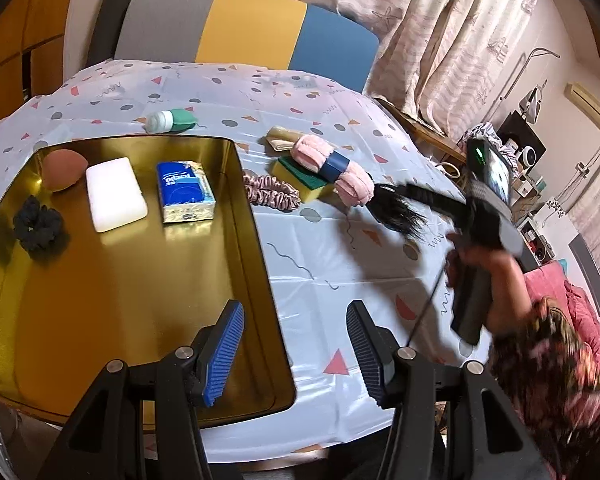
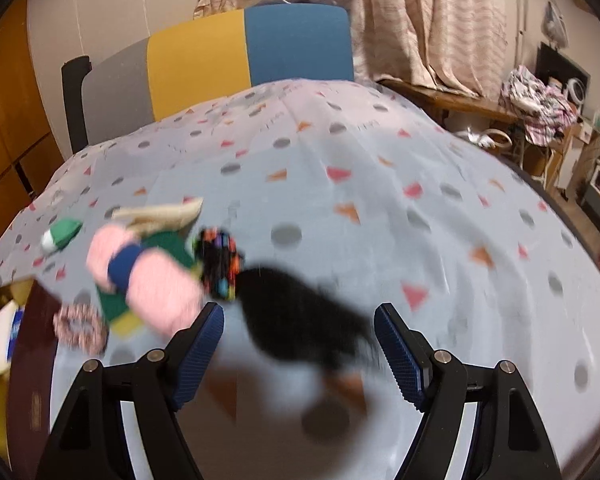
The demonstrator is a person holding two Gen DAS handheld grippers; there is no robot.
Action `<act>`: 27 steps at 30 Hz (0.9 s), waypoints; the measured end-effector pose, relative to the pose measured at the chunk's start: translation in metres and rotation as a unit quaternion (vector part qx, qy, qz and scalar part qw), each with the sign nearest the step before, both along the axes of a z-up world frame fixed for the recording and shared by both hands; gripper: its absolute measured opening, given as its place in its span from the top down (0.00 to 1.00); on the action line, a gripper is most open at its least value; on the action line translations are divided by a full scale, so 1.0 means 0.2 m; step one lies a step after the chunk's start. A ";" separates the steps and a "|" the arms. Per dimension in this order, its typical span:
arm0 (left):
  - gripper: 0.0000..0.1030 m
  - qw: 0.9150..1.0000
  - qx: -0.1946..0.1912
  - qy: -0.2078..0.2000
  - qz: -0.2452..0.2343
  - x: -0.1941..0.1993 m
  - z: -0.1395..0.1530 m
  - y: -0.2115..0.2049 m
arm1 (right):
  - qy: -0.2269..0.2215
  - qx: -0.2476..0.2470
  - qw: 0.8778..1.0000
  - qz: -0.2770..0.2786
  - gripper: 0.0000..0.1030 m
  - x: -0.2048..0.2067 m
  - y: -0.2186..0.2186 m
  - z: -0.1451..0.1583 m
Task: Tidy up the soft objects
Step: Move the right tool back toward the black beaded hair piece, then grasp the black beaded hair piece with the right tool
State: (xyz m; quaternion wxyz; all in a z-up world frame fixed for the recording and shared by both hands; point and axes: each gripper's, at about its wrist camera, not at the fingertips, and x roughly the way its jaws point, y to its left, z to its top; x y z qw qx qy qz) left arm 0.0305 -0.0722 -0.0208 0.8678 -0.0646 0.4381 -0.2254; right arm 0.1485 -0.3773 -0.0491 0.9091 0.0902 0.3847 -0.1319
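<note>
The right gripper (image 2: 299, 354) is seen with its jaws apart, nothing pressed between the blue pads; a black hairpiece (image 2: 300, 320) lies on the cloth just ahead of them, blurred. It looks like a loose tuft joined to a multicoloured scrunchie (image 2: 219, 263). In the left view the same tuft (image 1: 400, 210) is seen fanned out by the right gripper's tips (image 1: 410, 191), with the hand (image 1: 484, 256) behind.

The left gripper (image 1: 296, 350) is held with jaws apart and empty, above the edge of the gold tray (image 1: 100, 312).

In the tray are placed a black scrunchie (image 1: 39, 227), a brown sponge (image 1: 62, 169), a white block (image 1: 116, 194) and a tissue pack (image 1: 186, 191). On the pack the word "tempo" can be read; no other writing can be made out.

Beside the tray, on the tablecloth (image 1: 320, 280), are left a pink scrunchie (image 1: 272, 193), a pink roll (image 1: 332, 168) with a blue band over a yellow-green sponge (image 1: 300, 178), a beige cloth (image 1: 282, 138) and a green-and-white bottle (image 1: 171, 120).

The hairpiece is judged light, limp and slippery; strands would likely be shed from a grip at the loose end. A hold at the scrunchie, where the hair is gathered, is judged firmer. Little force should be needed, as nothing here seems fragile.
</note>
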 end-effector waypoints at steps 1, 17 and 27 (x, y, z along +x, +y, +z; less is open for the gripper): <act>0.47 1.000 0.000 -0.001 0.000 0.00 0.00 -0.01 | 0.002 -0.004 1.000 0.004 0.23 0.04 0.00 0.01; 0.47 1.000 -0.010 0.025 0.016 0.06 -0.03 -0.02 | 0.093 0.068 0.989 0.093 0.53 0.43 0.04 -0.25; 0.47 1.000 -0.015 0.018 0.005 0.12 0.05 -0.15 | 0.049 0.055 0.997 0.026 0.66 0.10 -0.10 -0.25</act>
